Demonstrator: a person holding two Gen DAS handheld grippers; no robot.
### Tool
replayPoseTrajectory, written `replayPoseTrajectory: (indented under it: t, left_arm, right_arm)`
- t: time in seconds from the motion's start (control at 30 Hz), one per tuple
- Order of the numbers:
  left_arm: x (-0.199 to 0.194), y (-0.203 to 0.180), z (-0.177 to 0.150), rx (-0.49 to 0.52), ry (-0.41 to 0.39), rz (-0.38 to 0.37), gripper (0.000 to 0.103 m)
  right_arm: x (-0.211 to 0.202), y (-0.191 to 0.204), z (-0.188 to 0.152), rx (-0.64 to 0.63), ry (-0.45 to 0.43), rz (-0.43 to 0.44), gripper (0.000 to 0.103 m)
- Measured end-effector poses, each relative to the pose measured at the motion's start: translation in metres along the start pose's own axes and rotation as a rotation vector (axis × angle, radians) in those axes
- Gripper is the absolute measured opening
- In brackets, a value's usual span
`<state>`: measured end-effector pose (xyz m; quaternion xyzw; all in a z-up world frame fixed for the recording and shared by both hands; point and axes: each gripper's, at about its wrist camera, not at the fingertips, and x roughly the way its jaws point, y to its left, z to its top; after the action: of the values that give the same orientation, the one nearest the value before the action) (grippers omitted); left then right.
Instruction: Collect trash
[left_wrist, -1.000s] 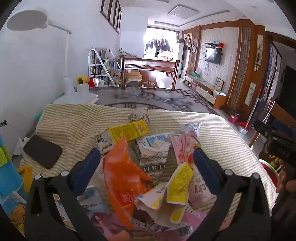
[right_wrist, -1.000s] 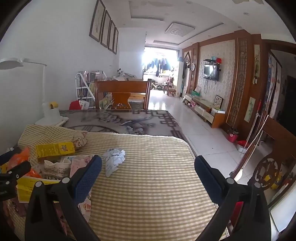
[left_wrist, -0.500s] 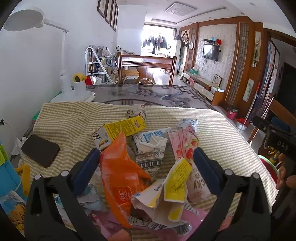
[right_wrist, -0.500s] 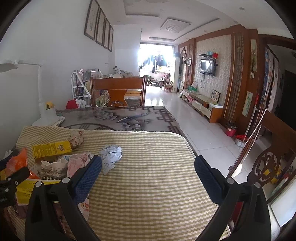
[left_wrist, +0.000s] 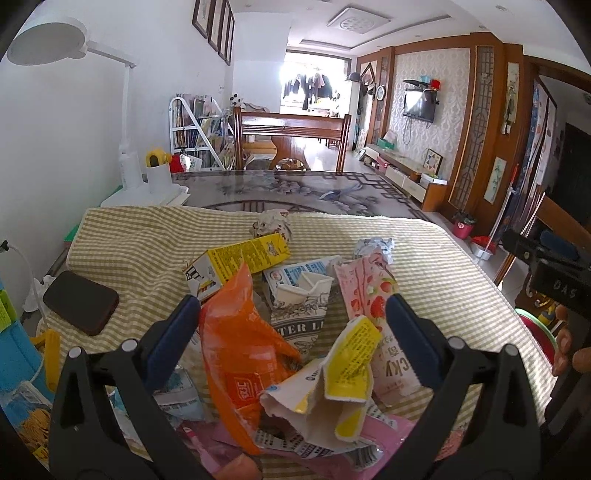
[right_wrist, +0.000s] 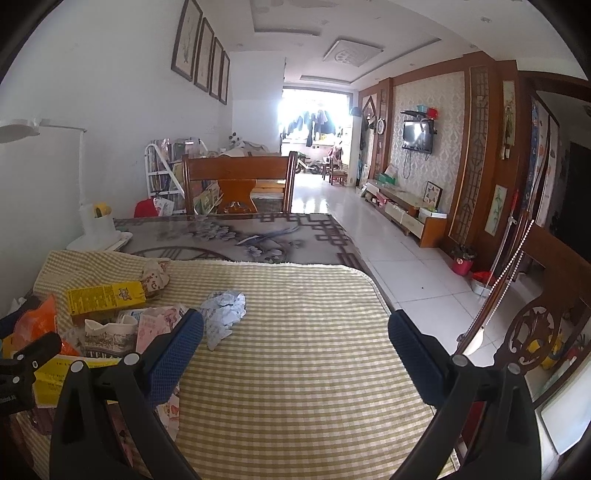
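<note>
left hand-held gripper (left_wrist: 291, 317): spread, over wrapper pile (left_wrist: 280, 332)
right hand-held gripper (right_wrist: 295, 332): spread, above checked cloth (right_wrist: 295, 369)

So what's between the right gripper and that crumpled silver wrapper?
Only bare checked cloth. In the right wrist view, the right gripper is open, the silver wrapper just beyond its left finger.

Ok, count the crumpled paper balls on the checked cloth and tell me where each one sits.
2. A patterned paper ball sits at the far edge, behind the yellow carton. A silvery-white paper ball lies right of the pile, beside the pink wrapper. More may hide under the pile.
</note>
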<state>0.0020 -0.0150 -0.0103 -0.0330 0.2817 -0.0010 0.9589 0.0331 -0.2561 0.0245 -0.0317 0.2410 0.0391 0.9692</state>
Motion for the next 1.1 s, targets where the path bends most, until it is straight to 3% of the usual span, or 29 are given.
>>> replayPoseTrajectory:
  t: [0.8, 1.1]
  left_arm:
    - [-0.002, 0.0015, -0.001, 0.0, -0.013, -0.001, 0.098]
    - [0.0053, -0.0015, -0.0081, 0.021, 0.008, 0.03, 0.098]
  right_arm:
    - [0.0027, 0.0036, -0.0049, -0.028, 0.042, 0.014, 0.096]
    - [0.0011, 0.0061, -0.0045, -0.044, 0.041, 0.015, 0.096]
